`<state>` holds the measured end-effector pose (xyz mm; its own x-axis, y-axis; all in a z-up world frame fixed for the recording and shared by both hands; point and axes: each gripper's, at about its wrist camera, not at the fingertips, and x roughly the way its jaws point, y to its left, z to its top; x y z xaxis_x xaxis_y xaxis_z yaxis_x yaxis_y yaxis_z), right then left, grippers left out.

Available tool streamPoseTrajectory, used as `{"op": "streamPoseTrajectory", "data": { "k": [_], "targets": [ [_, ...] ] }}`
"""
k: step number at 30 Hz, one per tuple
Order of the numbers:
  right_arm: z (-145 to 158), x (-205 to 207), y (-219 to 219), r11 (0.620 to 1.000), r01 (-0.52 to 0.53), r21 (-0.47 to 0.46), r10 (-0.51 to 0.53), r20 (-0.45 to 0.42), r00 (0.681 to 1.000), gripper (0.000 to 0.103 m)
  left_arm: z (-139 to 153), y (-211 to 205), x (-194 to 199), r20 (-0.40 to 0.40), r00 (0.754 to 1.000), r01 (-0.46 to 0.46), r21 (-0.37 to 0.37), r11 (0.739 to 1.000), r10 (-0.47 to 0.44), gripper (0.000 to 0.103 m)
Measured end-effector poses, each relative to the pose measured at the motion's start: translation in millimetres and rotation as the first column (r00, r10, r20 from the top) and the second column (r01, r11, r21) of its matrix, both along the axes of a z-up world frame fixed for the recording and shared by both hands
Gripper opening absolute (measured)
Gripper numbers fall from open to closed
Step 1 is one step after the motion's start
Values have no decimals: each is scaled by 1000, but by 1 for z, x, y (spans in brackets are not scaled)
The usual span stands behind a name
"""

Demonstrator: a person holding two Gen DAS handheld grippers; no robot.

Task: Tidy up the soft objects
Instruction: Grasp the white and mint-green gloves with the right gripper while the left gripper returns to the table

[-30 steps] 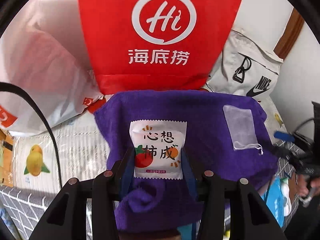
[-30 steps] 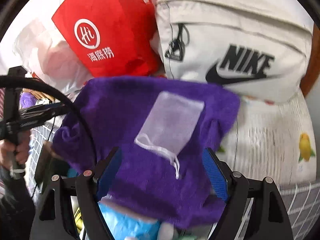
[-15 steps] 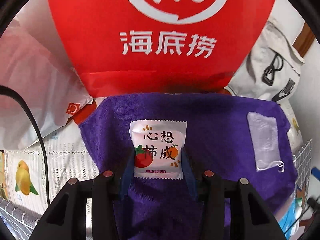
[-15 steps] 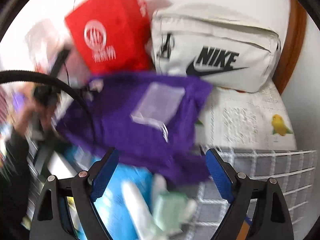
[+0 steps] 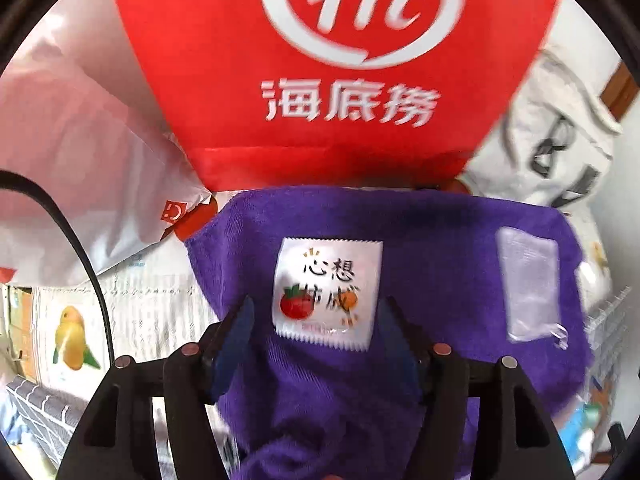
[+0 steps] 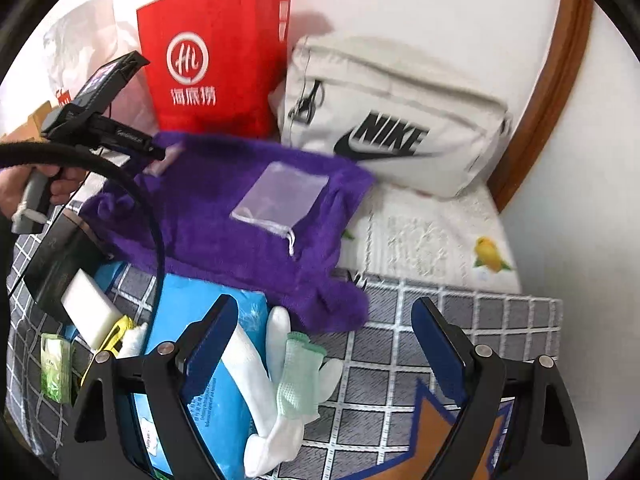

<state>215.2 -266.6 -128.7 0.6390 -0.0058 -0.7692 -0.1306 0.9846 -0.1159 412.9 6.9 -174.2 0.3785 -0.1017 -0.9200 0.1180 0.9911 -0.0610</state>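
A purple towel lies spread out; it also shows in the right wrist view. A white snack packet with a tomato print lies on it, between my left gripper's open fingers, not gripped. A clear drawstring pouch lies on the towel's right part, also in the right wrist view. My right gripper is open and empty, pulled back above white socks, a green-cuffed glove and a blue tissue pack.
A red paper bag stands behind the towel, a white plastic bag to its left, a beige Nike bag to its right. A white block, a green packet and a checked blanket lie in front.
My left gripper has opened and let go of the snack packet, which now lies on the towel. My right gripper has pulled back from the towel, bringing the socks and glove into view.
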Motion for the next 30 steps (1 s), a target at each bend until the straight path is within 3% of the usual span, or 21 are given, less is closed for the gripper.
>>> {"op": "streamPoseTrajectory", "data": {
  "k": [3,6,9,12,14,17,26,28,30],
  "targets": [
    [14,-12,-7,992,-18,124,12,44,999,88,20,4,-23,-7,1000,19,-80,997,-19,64],
    [21,-20,-20,962,-9,273,3,23,1000,88,41,13,-54,33,999,46,-181,982,-41,64],
    [27,-32,-30,951,16,308,-31,45,999,88,56,24,-94,80,996,68,-292,954,-47,68],
    [28,-46,-37,959,46,280,-63,52,997,88,57,31,-122,51,999,37,-351,936,-20,73],
    [22,-53,-40,964,74,256,-85,32,996,88,55,41,-142,12,1000,1,-322,947,3,72],
    [7,-60,-44,960,89,264,-89,-13,996,88,44,51,-171,23,999,-41,-247,968,49,72],
    [-49,-59,-39,941,82,328,-52,-99,994,87,45,79,-274,14,993,-110,-307,945,120,73],
    [-58,-52,-37,946,94,311,-63,-109,992,75,46,81,-294,10,991,-124,-323,938,135,73],
    [-64,-45,-40,930,91,357,-60,-99,993,71,45,81,-308,4,990,-131,-331,934,140,73]
  ]
}}
